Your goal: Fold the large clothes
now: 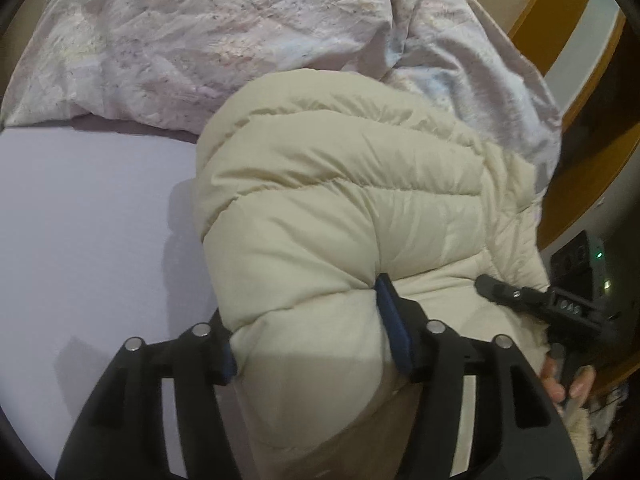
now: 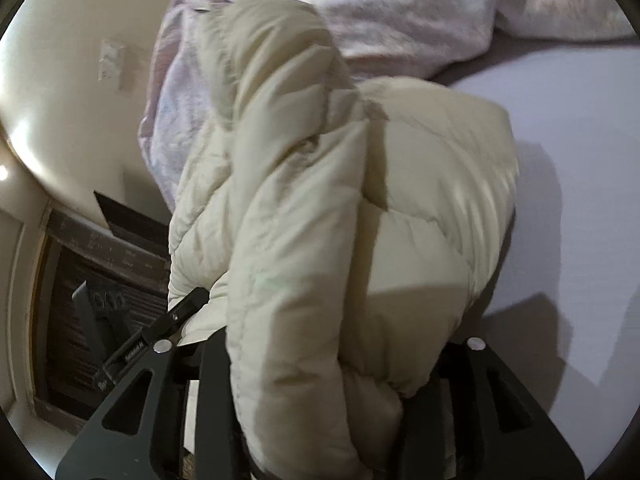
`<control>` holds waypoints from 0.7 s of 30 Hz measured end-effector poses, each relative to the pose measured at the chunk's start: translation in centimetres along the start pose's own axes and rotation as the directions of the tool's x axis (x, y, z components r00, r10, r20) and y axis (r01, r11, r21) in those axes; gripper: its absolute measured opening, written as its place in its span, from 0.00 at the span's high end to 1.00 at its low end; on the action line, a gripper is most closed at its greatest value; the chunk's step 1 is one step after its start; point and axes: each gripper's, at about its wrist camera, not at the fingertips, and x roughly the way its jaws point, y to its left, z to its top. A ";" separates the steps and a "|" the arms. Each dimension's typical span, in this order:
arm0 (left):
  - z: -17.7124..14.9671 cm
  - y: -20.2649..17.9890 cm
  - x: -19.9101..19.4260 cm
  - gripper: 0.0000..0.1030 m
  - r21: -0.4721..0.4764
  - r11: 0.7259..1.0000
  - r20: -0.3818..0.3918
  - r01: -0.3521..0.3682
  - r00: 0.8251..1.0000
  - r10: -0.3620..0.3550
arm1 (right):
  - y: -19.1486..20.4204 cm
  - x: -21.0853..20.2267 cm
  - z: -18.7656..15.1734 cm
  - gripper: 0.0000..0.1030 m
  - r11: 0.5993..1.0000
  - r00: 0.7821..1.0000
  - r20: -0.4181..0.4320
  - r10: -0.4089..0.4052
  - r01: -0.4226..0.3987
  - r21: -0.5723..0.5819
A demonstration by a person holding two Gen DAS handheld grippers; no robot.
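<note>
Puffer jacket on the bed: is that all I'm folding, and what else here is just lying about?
In the job:
cream puffer jacket
left gripper, clamped on it
right gripper, clamped on it

Just lying about:
patterned duvet
lilac bedsheet

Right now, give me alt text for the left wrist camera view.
The left gripper clamps a puffy cream jacket bunched over a lilac bed sheet. A crumpled pastel duvet lies behind, and the right gripper reaches in from the right.

A home bedroom: bed sheet (image 1: 88, 216) and rumpled duvet (image 1: 200, 36)
</note>
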 end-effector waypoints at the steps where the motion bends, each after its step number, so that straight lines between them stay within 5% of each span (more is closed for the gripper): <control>1: -0.2 -0.1 0.0 0.37 0.012 1.000 0.005 -0.021 1.000 0.021 | -0.4 0.1 -0.1 0.56 1.000 1.000 0.000 -0.009 0.009 0.016; 2: 0.1 -0.8 0.2 0.34 0.033 0.998 0.012 -0.056 0.998 0.055 | -0.7 0.0 -0.1 0.53 0.999 1.000 -0.001 -0.023 0.023 0.024; 4: -0.1 -1.4 -0.3 0.25 0.066 0.991 0.031 -0.119 0.993 0.117 | -0.8 -0.5 -0.3 0.29 0.994 0.994 0.009 -0.105 0.104 0.023; 8: -0.4 -2.7 -1.8 0.13 0.151 0.948 0.123 -0.282 0.956 0.265 | 0.3 -2.8 -1.2 0.22 0.972 0.969 0.096 -0.230 0.232 -0.020; 11: -0.7 -3.7 -3.2 0.12 0.182 0.918 0.185 -0.353 0.929 0.320 | 1.9 -5.7 -1.9 0.20 0.928 0.907 0.235 -0.349 0.369 -0.047; 13: -0.6 -4.3 -3.8 0.12 0.188 0.909 0.214 -0.373 0.919 0.333 | 3.6 -7.5 -2.5 0.20 0.880 0.836 0.350 -0.423 0.471 -0.063; 15: -0.4 -4.9 -4.2 0.11 0.190 0.909 0.228 -0.372 0.917 0.328 | 4.9 -8.3 -3.0 0.28 0.864 0.813 0.406 -0.417 0.493 -0.099; 21: 0.1 -6.5 -3.1 0.11 0.211 0.899 0.227 -0.384 0.914 0.338 | 10.2 -3.3 -2.8 0.61 0.799 0.820 0.408 -0.400 0.531 -0.283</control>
